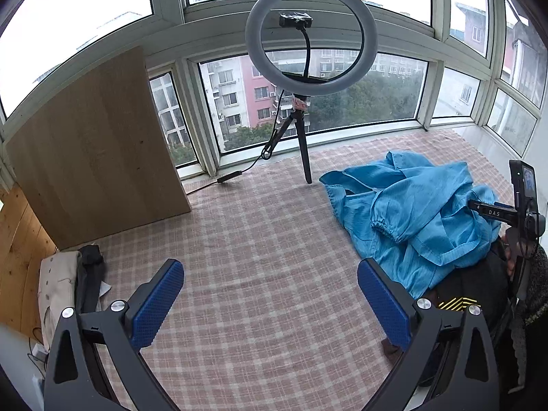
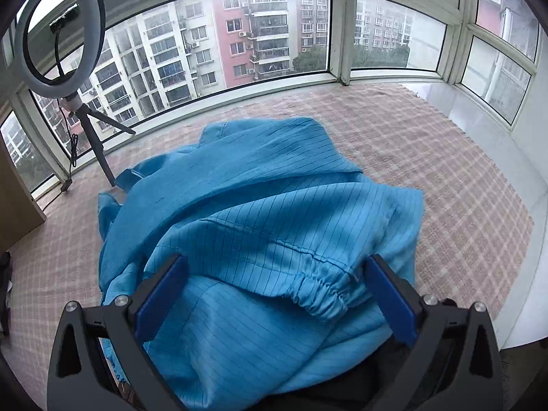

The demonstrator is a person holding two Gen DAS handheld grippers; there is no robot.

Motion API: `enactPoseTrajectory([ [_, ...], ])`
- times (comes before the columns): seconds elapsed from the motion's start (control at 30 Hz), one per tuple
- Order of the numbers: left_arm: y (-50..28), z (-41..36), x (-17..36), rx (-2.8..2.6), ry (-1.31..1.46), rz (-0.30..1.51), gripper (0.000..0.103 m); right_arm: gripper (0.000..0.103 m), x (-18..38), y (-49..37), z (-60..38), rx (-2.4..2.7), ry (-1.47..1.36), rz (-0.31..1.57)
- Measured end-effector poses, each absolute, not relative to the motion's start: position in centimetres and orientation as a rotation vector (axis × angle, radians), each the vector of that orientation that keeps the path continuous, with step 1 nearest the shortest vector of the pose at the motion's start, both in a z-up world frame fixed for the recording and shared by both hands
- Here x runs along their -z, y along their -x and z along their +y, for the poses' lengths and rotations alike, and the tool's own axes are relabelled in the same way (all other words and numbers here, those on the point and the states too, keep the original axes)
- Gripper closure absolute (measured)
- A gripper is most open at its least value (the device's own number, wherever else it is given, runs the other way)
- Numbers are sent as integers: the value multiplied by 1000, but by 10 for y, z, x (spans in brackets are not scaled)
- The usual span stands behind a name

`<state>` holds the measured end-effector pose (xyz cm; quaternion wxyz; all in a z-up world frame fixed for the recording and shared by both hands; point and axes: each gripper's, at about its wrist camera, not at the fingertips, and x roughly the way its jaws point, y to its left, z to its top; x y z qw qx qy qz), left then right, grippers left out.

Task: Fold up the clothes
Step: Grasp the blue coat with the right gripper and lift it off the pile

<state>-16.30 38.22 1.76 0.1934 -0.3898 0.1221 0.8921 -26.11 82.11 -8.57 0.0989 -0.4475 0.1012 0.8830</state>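
Note:
A crumpled blue jacket (image 1: 407,212) with thin dark stripes lies in a heap on the pink plaid cloth (image 1: 257,257), at the right in the left wrist view. My left gripper (image 1: 270,294) hovers open over bare plaid to the jacket's left, nothing between its blue pads. The right gripper shows at the far right edge of that view, partly behind the fabric. In the right wrist view the jacket (image 2: 260,212) fills the middle, and an elastic sleeve cuff (image 2: 322,294) lies between the wide-open fingers of my right gripper (image 2: 277,294), just above the fabric.
A ring light on a black tripod (image 1: 308,78) stands near the window with its cable trailing left. A wooden board (image 1: 99,147) leans at the left. Folded beige and dark clothes (image 1: 68,284) lie at the lower left. A person's dark sleeve (image 1: 534,291) is at the right edge.

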Motion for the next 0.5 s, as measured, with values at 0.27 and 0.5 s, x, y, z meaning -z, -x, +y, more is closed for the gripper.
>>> enactPoseTrajectory([
  [0.27,171,372,-5,-2534,1165,400,1,90,90,296,827,-2700,1355,629],
  [0.5,166,307,-10,-2599,1160,344,1,94,-5,272,758,-2941,1205,795],
])
